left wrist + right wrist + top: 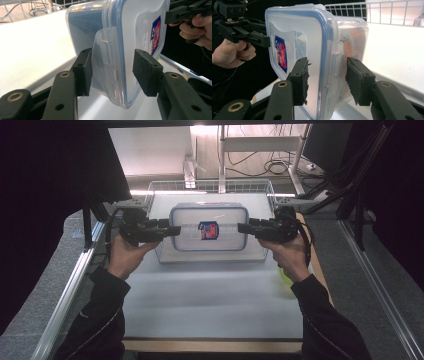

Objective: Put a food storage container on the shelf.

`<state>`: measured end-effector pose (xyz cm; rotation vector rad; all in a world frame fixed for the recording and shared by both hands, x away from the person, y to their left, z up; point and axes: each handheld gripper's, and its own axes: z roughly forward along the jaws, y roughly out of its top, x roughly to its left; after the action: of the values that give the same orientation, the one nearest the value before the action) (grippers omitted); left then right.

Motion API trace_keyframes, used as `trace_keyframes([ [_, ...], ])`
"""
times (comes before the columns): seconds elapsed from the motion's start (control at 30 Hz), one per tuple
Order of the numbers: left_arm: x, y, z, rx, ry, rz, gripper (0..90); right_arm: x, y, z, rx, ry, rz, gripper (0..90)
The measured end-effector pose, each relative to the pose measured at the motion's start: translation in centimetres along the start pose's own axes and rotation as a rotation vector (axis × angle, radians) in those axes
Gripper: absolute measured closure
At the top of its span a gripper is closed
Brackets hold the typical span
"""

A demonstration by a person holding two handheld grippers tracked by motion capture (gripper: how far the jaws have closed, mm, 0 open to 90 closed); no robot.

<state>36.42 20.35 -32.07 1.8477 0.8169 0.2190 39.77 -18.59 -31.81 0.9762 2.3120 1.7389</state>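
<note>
Gripping clear lidded box (pixel 208 227) at opp. ends: left tongs (pixel 176 230) & right tongs (pixel 241 227), above wire basket (pixel 210 185).

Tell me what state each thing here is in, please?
Box: lid on, end latches down, held up between both grippers.
Left gripper: fingers around the box's end; grip unclear.
Right gripper: fingers around the other end; grip unclear.
Basket: upright on the table, under the box.
</note>
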Motion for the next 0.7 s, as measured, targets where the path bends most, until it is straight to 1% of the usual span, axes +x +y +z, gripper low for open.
trace_keyframes([
  [0.07,0.3,0.5,0.0,-0.001,0.001,0.001,51.1,-0.1,0.2,0.0,0.0,0.001,0.0,54.0],
  [0.27,1.7,2.1,-0.1,-0.013,-0.008,-0.001,51.1,-0.7,2.2,0.6,0.003,-0.004,-0.001,54.0],
  [0.37,2.5,3.1,0.0,-0.008,-0.01,-0.002,51.2,-1.3,3.3,1.1,0.006,-0.001,0.005,54.0],
  [0.4,2.5,3.1,0.0,-0.008,-0.01,-0.002,51.2,-1.3,3.3,1.1,0.006,-0.001,0.005,54.0],
  [0.43,2.8,3.5,0.1,-0.006,-0.007,-0.004,51.2,-1.5,3.7,1.3,0.003,0.0,0.008,54.0],
  [0.57,3.3,4.1,0.2,-0.005,-0.006,-0.003,51.2,-1.9,4.4,1.6,0.0,-0.002,0.008,53.9],
  [0.6,3.5,4.4,0.2,-0.005,-0.005,-0.004,51.2,-2.0,4.6,1.7,-0.001,-0.001,0.0,53.9],
  [0.7,4.0,4.8,0.4,-0.012,-0.007,-0.012,51.2,-2.5,5.2,2.0,-0.001,-0.002,0.004,53.9],
])
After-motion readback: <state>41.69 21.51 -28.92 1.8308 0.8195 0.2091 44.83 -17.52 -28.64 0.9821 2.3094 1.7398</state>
